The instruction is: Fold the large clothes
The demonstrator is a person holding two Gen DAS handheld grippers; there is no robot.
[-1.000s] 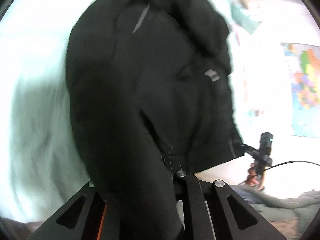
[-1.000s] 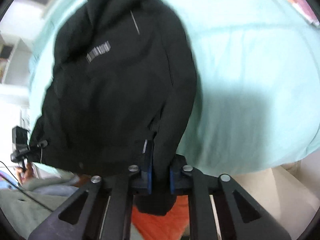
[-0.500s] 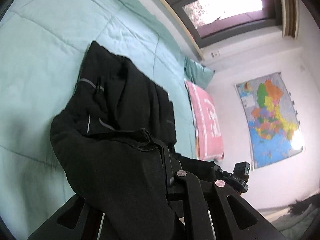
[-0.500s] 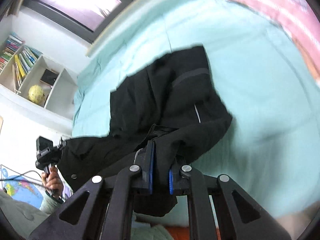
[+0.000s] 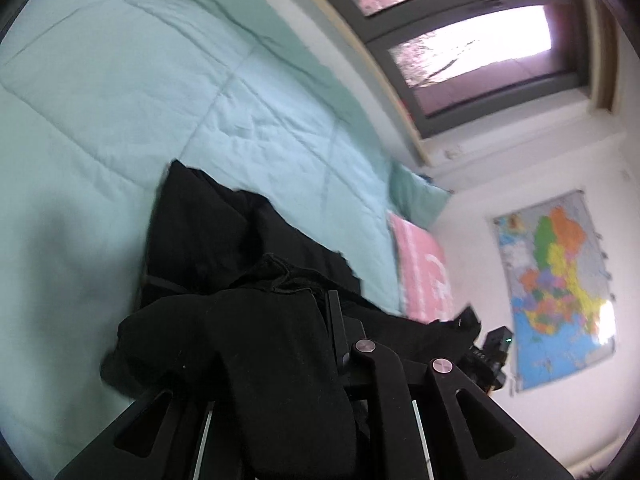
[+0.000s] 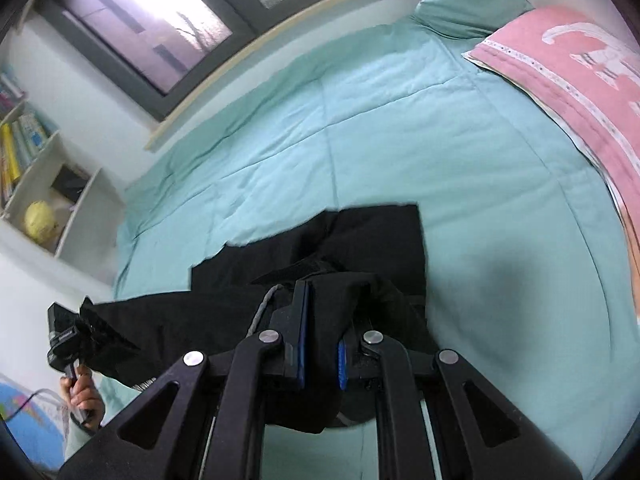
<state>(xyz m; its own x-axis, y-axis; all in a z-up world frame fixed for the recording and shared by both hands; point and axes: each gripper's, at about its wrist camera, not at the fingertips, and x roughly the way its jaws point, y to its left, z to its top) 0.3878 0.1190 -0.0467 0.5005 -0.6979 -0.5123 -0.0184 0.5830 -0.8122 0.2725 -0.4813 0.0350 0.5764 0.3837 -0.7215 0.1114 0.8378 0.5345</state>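
A large black jacket [image 5: 208, 240] lies partly on the teal bed quilt [image 5: 120, 80] and is stretched between my two grippers. My left gripper [image 5: 312, 320] is shut on one end of it; the cloth drapes over and hides the left finger. In the right wrist view my right gripper [image 6: 320, 320] is shut on the jacket [image 6: 360, 240], with cloth pinched between the blue pads [image 6: 302, 340]. The other gripper shows at the left edge [image 6: 64, 336], holding the far end.
A pink pillow [image 6: 560, 80] and a teal pillow [image 6: 472, 4] lie at the head of the bed. A window [image 5: 460, 40] runs behind the bed. A wall map [image 5: 556, 280] hangs on the right. White shelves [image 6: 36, 184] with books stand at the left.
Both grippers swung from holding the jacket hanging to lowering it over the bed. The jacket's far part now rests on the quilt and looks flatter.
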